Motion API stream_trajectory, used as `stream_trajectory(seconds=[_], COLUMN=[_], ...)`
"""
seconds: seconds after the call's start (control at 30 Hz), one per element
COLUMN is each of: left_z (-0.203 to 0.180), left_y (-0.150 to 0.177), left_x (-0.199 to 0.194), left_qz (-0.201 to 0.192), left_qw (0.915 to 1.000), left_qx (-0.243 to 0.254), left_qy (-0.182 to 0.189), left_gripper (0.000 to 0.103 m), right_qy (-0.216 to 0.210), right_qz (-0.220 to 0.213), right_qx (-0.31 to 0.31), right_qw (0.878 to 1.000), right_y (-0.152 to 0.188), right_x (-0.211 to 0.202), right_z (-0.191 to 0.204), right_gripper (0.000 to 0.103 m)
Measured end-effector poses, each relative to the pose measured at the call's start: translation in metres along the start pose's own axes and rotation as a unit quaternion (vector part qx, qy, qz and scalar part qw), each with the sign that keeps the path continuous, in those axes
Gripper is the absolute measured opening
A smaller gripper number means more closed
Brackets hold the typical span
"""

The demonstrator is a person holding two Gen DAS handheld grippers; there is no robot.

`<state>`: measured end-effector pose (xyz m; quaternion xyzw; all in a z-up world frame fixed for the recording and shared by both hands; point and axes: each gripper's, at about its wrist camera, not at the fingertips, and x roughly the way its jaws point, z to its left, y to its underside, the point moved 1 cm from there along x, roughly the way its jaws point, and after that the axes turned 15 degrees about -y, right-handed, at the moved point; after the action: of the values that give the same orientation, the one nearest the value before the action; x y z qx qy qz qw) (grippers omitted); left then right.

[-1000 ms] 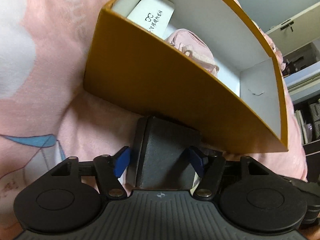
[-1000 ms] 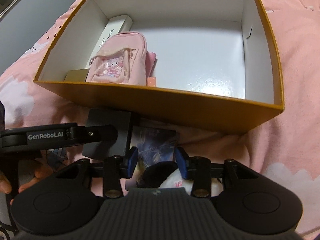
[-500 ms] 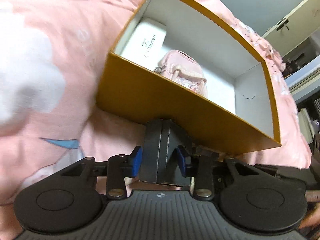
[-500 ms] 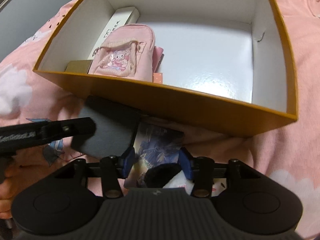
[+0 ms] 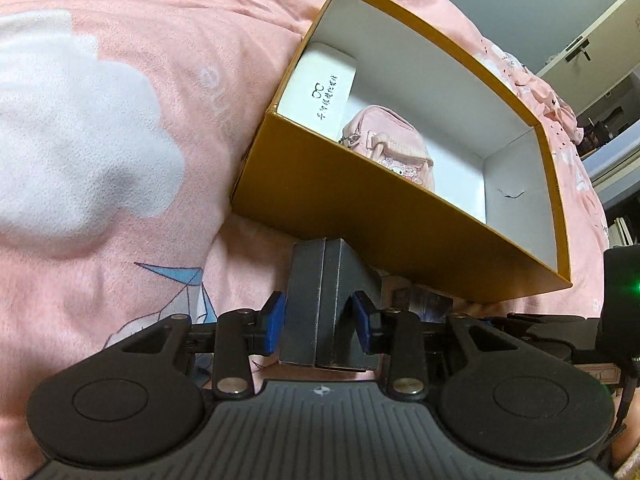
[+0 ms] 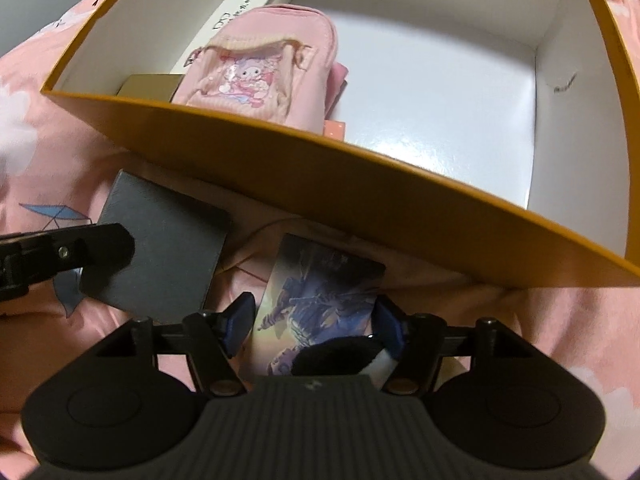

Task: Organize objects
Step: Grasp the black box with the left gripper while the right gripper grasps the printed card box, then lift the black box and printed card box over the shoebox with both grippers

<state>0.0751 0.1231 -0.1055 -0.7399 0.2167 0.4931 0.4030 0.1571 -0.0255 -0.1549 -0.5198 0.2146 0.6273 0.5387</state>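
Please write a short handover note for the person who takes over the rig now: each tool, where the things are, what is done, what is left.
Left tool: shut on the black box, held just outside the orange box.
Right tool: jaws opening, holding nothing, above the picture card and a black-and-white item on the pink bedding.
Done: white case, pink pouch and a small tan box lie in the orange box.
Left: put in the black box, the card and the black-and-white item.

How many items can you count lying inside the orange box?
5: white glasses case along the left wall, pink pouch beside it, tan box, pink fabric and pink card underneath. More may be hidden.
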Motion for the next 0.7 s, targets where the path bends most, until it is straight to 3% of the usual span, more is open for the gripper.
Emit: stream_trajectory(seconds=[0.33, 0.7], left_z=[0.001, -0.009], left_y=[0.006, 0.007], left_x=[-0.016, -0.055], left_qz=[-0.005, -0.053], left_qw=[0.9998, 0.9978], left_qx=[0.005, 0.024], left_qy=[0.016, 0.031], left_gripper=[0.041, 0.040], right_qy=[-0.027, -0.055], right_qz=[-0.035, -0.101], right_qx=[-0.015, -0.055], right_qw=[0.999, 0.992], right_y=[0.006, 0.017], right_x=[-0.029, -0.090], right_z=[0.006, 0.033], right_gripper=[0.064, 0.062])
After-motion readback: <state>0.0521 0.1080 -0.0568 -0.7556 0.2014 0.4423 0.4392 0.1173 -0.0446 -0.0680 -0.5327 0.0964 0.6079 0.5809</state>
